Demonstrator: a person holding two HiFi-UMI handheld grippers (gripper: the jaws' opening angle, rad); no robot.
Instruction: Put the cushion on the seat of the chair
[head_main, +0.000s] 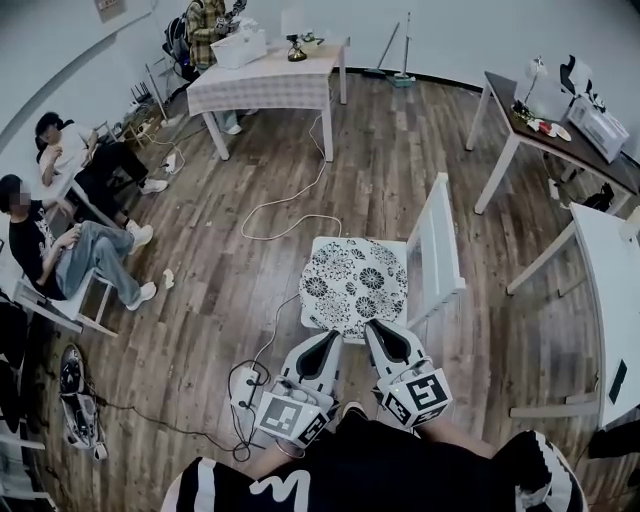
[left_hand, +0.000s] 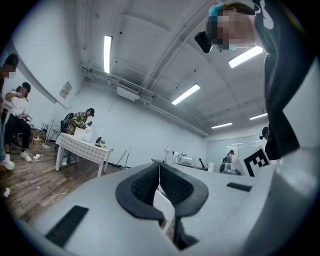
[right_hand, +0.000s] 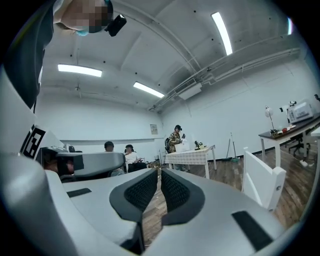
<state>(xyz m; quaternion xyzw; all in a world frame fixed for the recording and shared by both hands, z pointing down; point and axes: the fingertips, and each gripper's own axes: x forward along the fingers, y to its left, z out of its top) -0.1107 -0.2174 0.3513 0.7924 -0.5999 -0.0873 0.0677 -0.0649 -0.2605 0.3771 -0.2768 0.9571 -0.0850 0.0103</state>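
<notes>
We see cushion (head_main: 355, 285) on chair (head_main: 438, 240) seat, left gripper (head_main: 325, 345) and right gripper (head_main: 385, 338) by its near edge, fingers pressed together, empty.

No readable text anywhere. Wall sign (left_hand: 65, 90): too small to read. Square markers (head_main: 292, 418) on the cubes of the left claw (head_main: 322, 348) and right claw (head_main: 378, 335): black-and-white patterns, no letters or digits. White mark (head_main: 285, 488) on the wearer's dark top: illegible.
</notes>
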